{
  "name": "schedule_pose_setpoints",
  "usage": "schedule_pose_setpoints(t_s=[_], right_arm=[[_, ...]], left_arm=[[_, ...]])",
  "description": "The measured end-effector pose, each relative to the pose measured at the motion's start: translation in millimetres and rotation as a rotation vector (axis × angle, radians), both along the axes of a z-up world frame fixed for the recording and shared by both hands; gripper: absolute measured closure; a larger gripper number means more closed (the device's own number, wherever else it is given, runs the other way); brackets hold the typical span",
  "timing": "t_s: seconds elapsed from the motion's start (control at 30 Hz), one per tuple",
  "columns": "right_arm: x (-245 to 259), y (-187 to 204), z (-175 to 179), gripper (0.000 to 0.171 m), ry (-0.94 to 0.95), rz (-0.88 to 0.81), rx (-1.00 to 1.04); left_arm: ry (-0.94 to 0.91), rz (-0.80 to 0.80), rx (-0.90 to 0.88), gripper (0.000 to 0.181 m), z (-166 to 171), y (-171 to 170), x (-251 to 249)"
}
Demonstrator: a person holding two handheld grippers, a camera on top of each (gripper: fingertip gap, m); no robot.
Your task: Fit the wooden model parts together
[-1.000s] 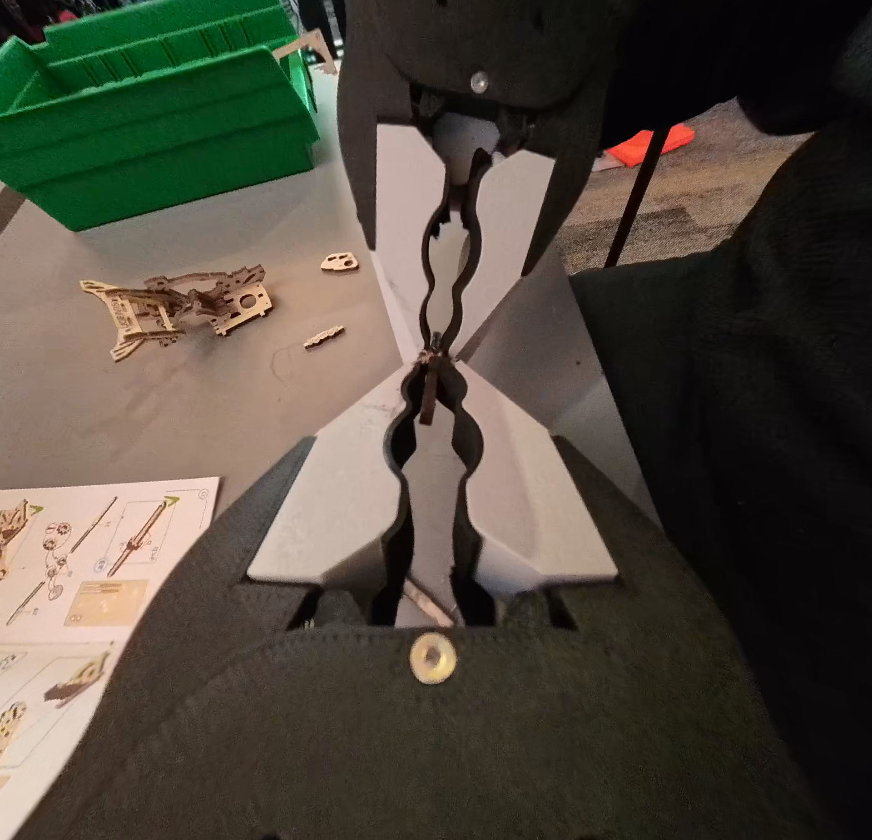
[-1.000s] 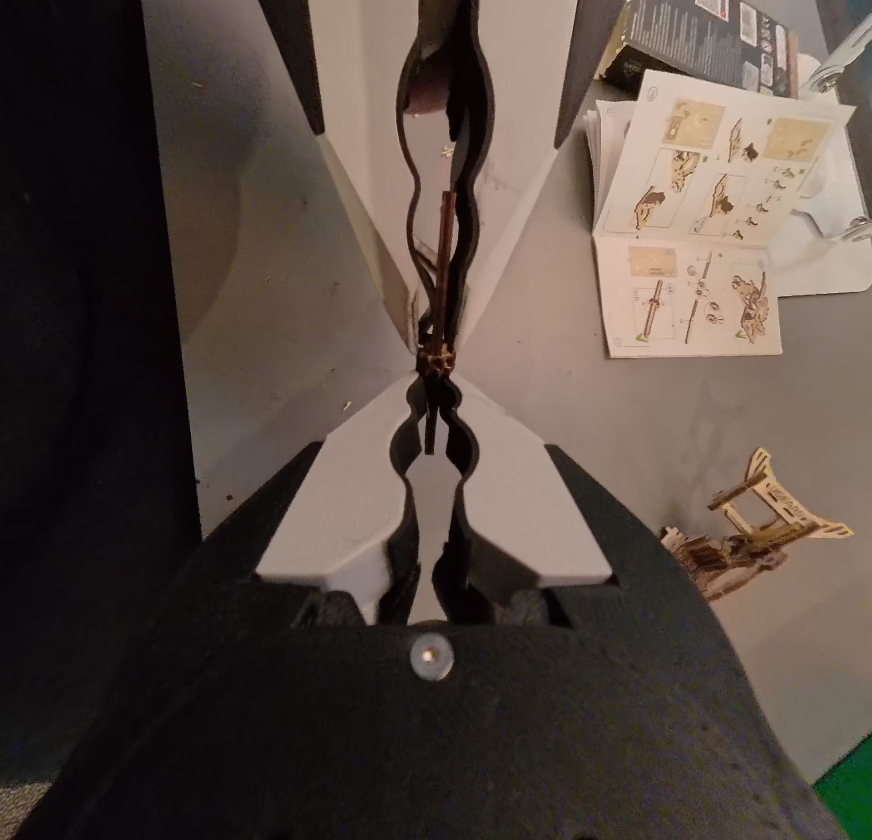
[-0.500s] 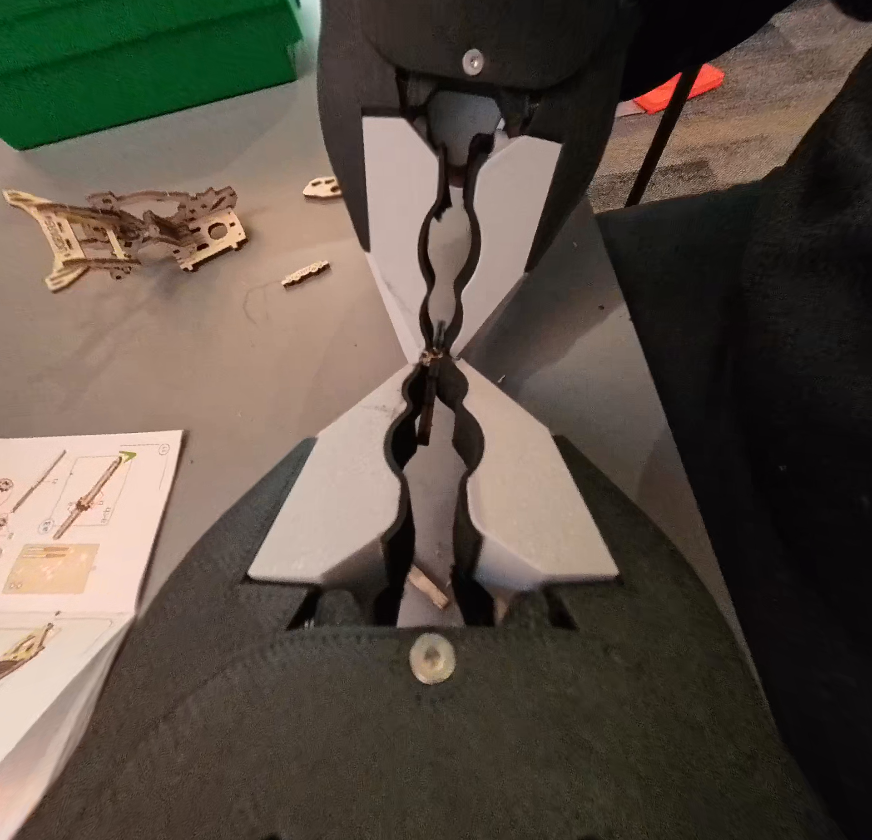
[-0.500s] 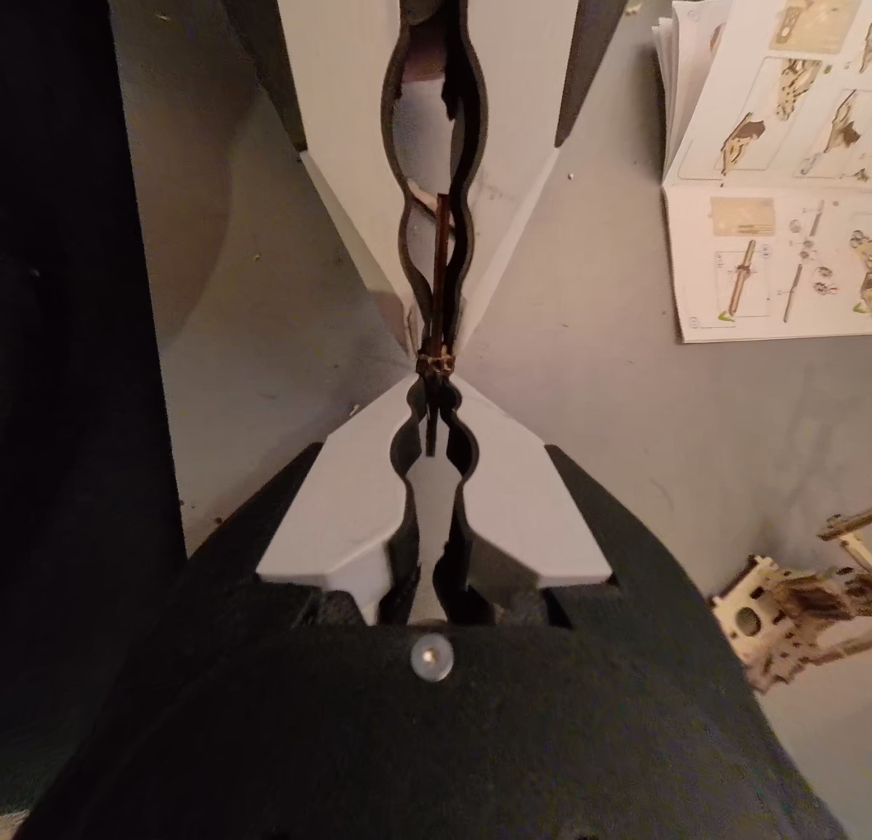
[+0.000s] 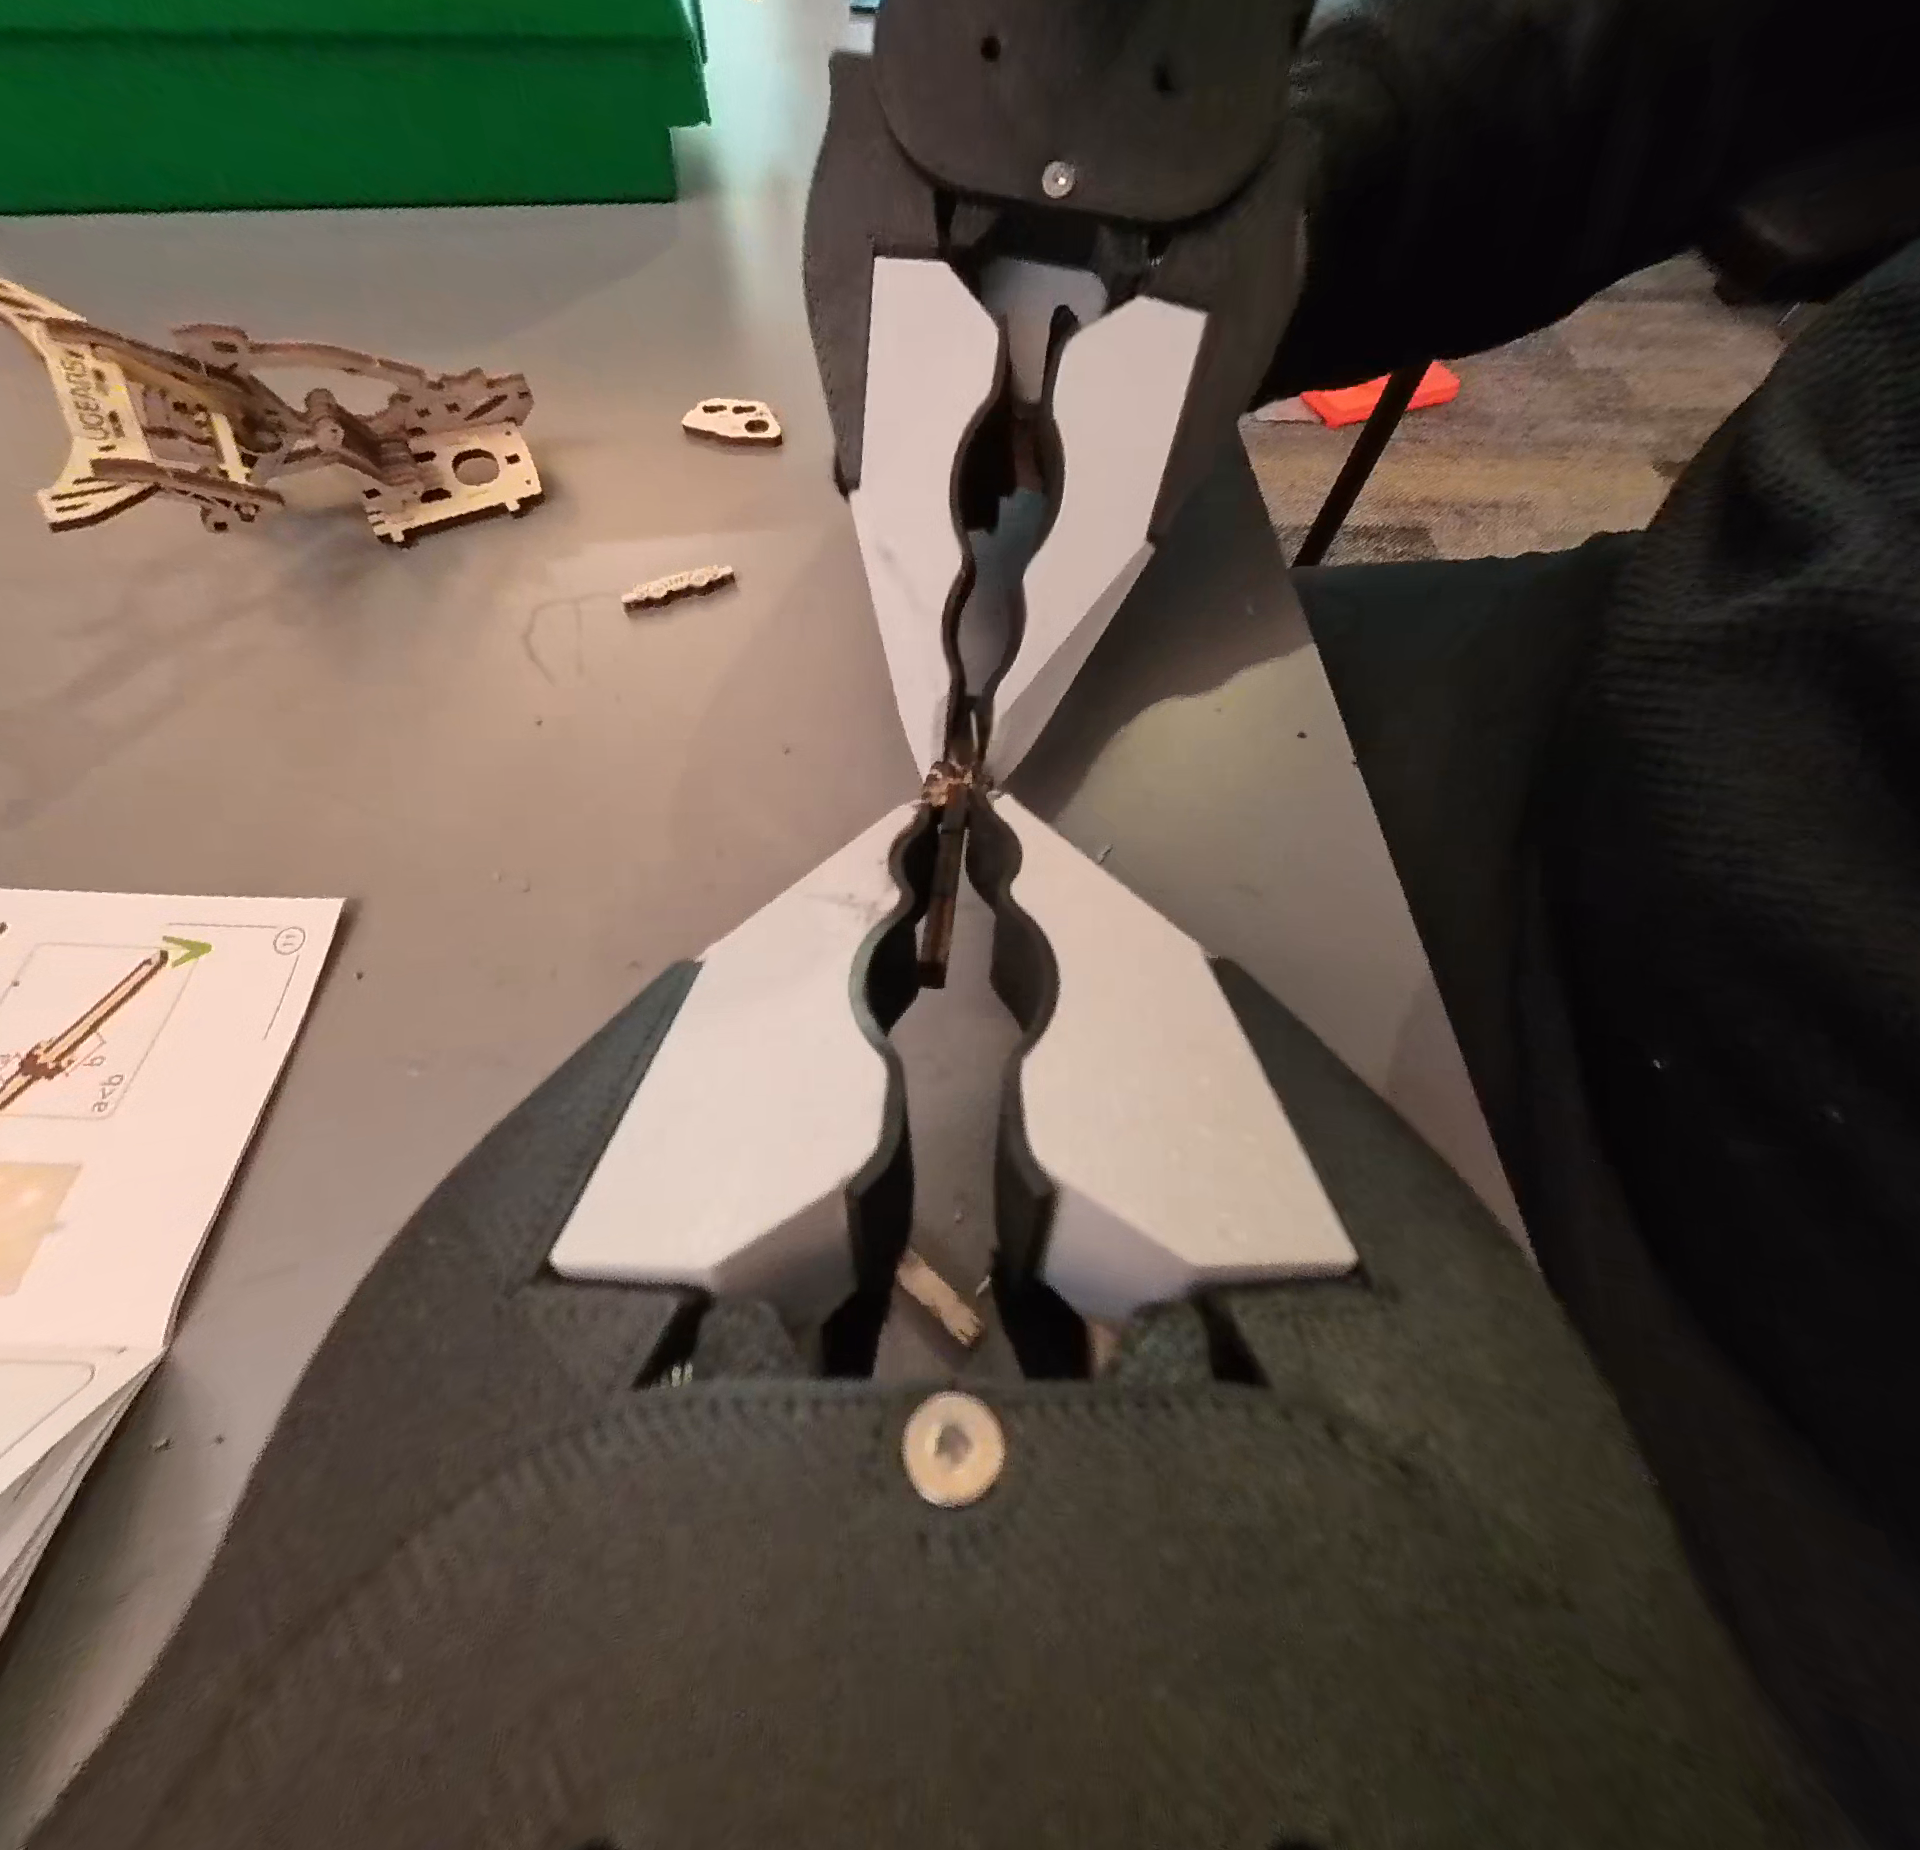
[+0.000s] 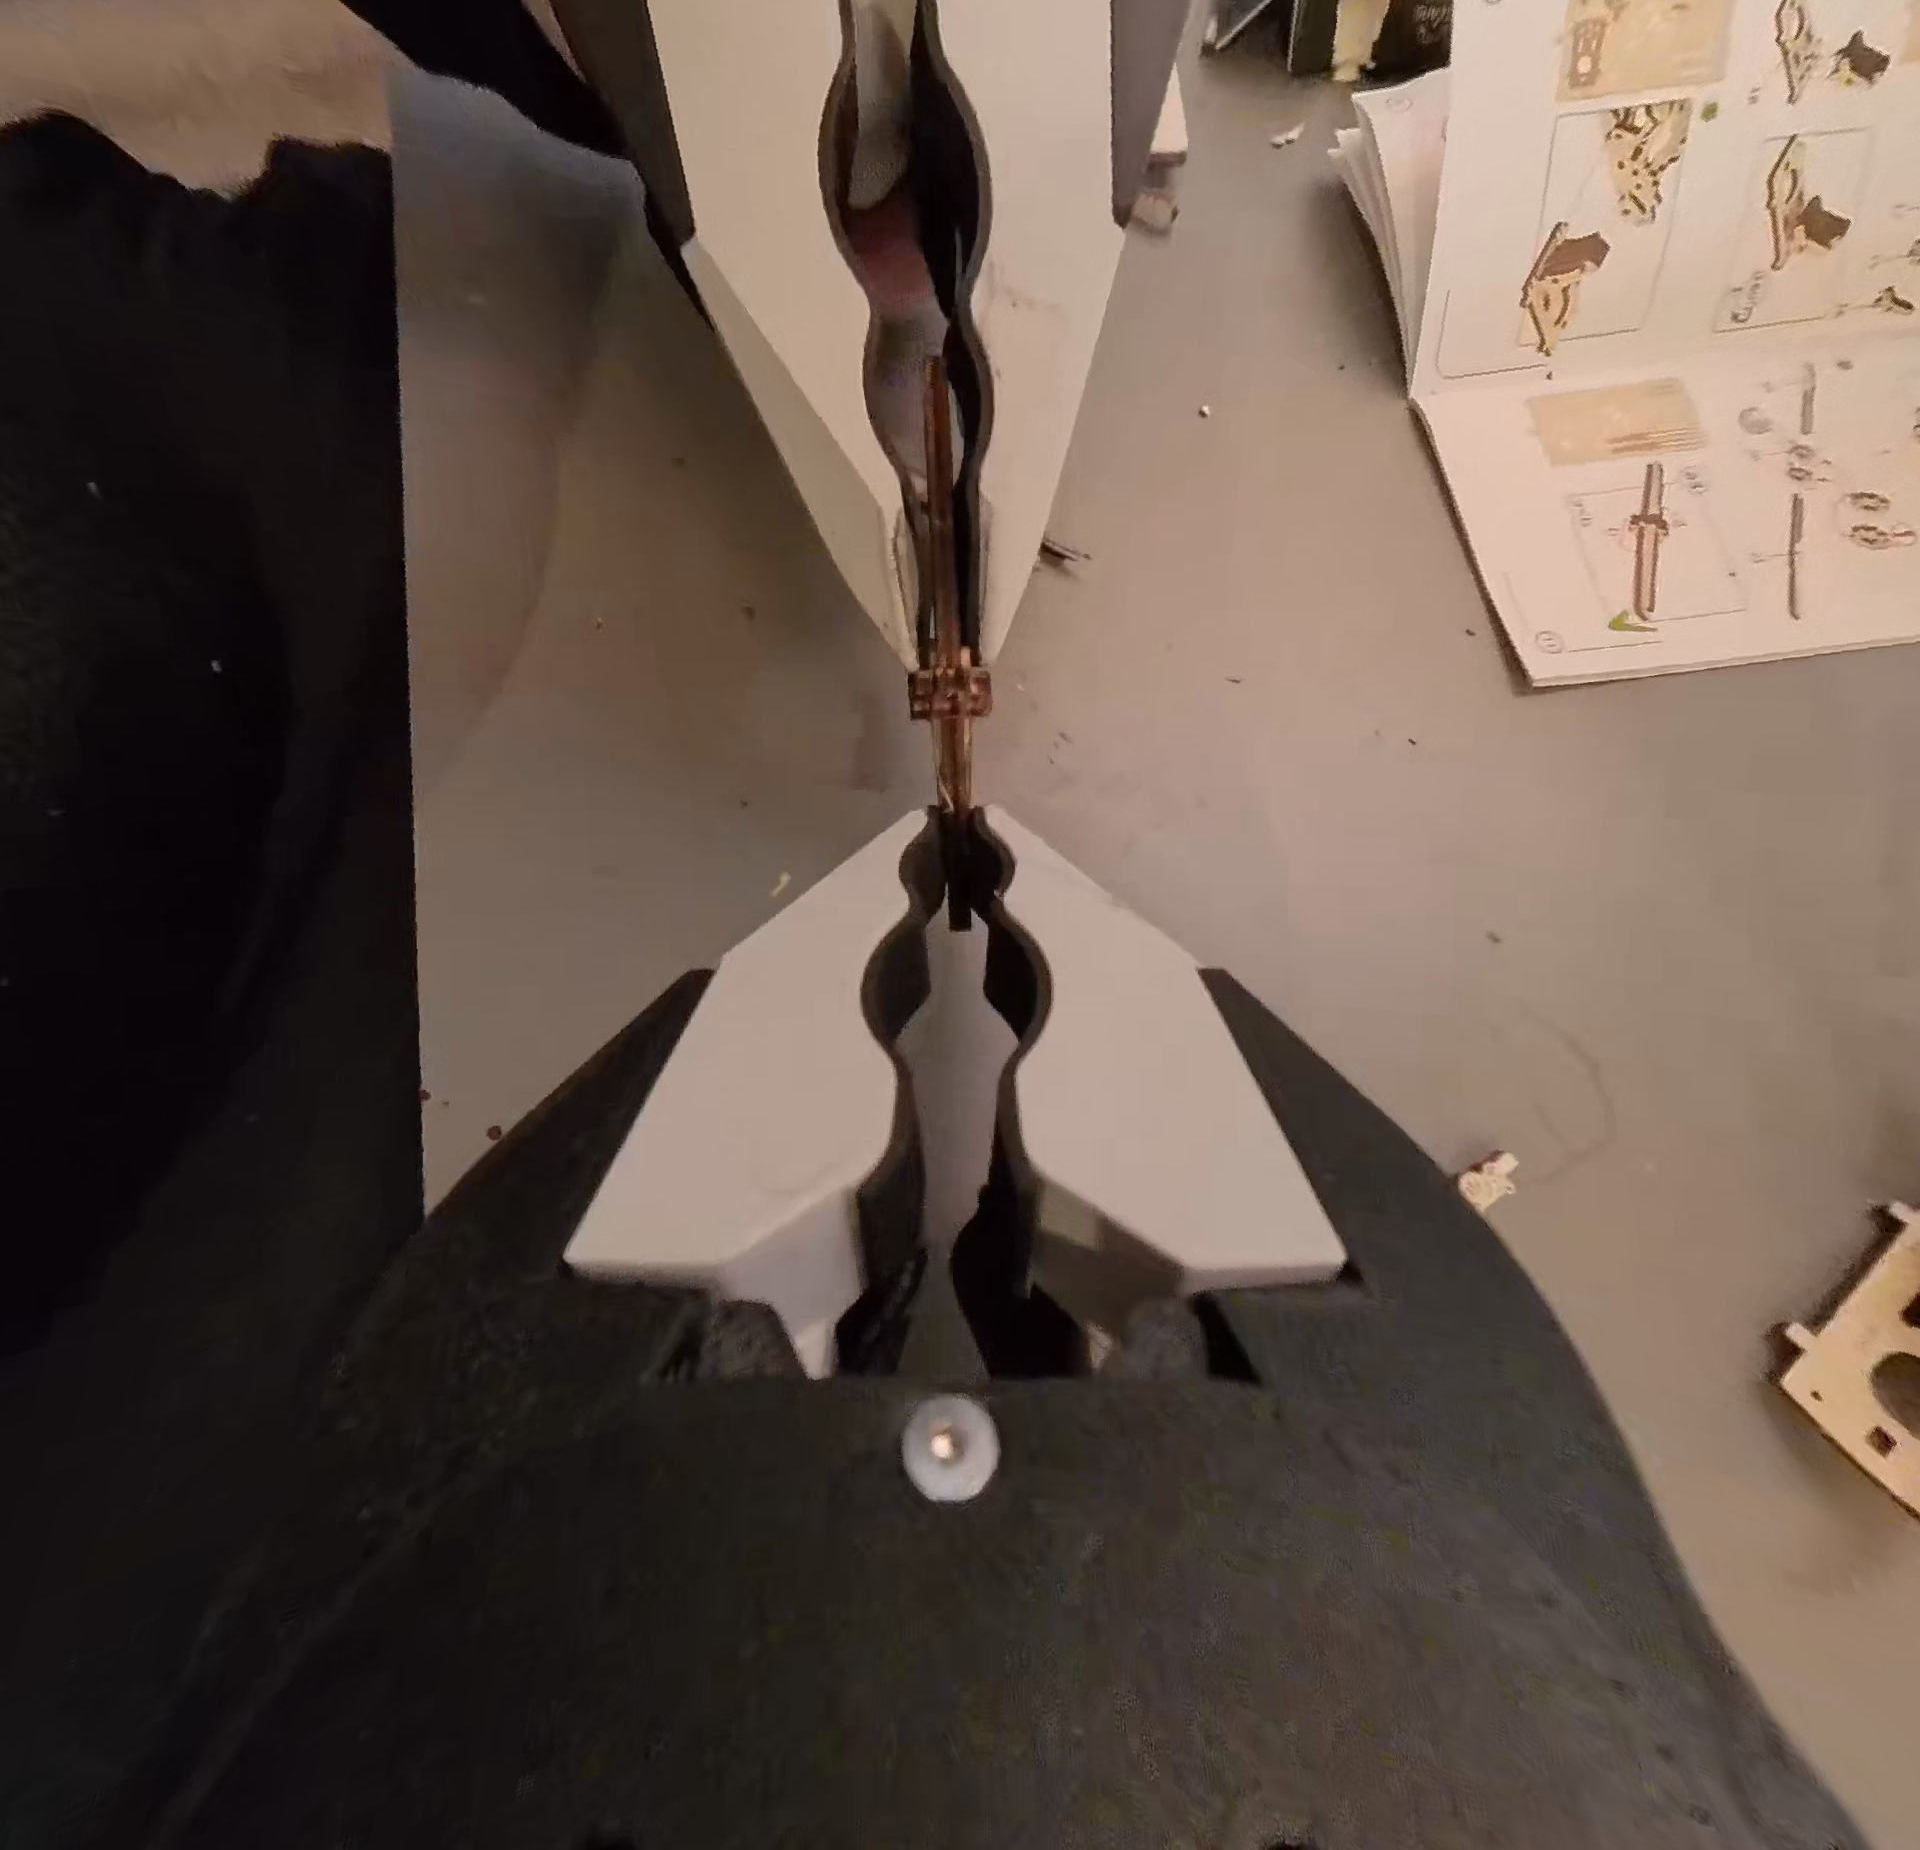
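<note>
- I'm pinching a thin wooden rod (image 5: 940, 901) in my left gripper (image 5: 951, 813), jaws pressed together on it.
- My right gripper (image 6: 954, 824) is clamping the rod's (image 6: 943, 512) other end, tip to tip with the left (image 6: 940, 647), above the table (image 6: 1299, 865).
- A small toothed wheel (image 6: 947, 697) is sitting on the rod between the tips.
- Farther off, the half-built model (image 5: 281, 439), two loose parts (image 5: 677, 588) and a green bin (image 5: 343, 65) are lying beside the booklet (image 6: 1683, 273).

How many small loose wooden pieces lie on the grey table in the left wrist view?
2: a rounded piece with holes near the far gripper, and a thin toothed strip nearer the camera. Others may be hidden behind the grippers.
</note>
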State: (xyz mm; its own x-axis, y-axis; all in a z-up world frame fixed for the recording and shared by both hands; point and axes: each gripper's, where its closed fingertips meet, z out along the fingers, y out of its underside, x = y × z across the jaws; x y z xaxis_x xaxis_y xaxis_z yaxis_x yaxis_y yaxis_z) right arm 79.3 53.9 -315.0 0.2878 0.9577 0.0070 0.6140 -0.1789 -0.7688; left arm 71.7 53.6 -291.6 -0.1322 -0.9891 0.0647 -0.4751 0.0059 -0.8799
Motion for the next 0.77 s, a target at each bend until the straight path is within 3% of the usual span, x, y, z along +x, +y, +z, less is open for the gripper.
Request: schedule_pose_setpoints(t_s=[0.27,0.43,0.77], right_arm=[[0,-3,-17,0.171,-0.062,0.013,-0.002],[-12,-12,-11,0.171,-0.006,0.043,-0.014],[-8,-12,-19,0.170,-0.061,0.047,0.000]], left_arm=[[0.077,-0.025,0.049,0.175,-16,-6,1],[0.243,-0.067,0.182,0.173,-43,-12,0],[0.248,-0.051,0.102,0.173,-43,-13,-4]])
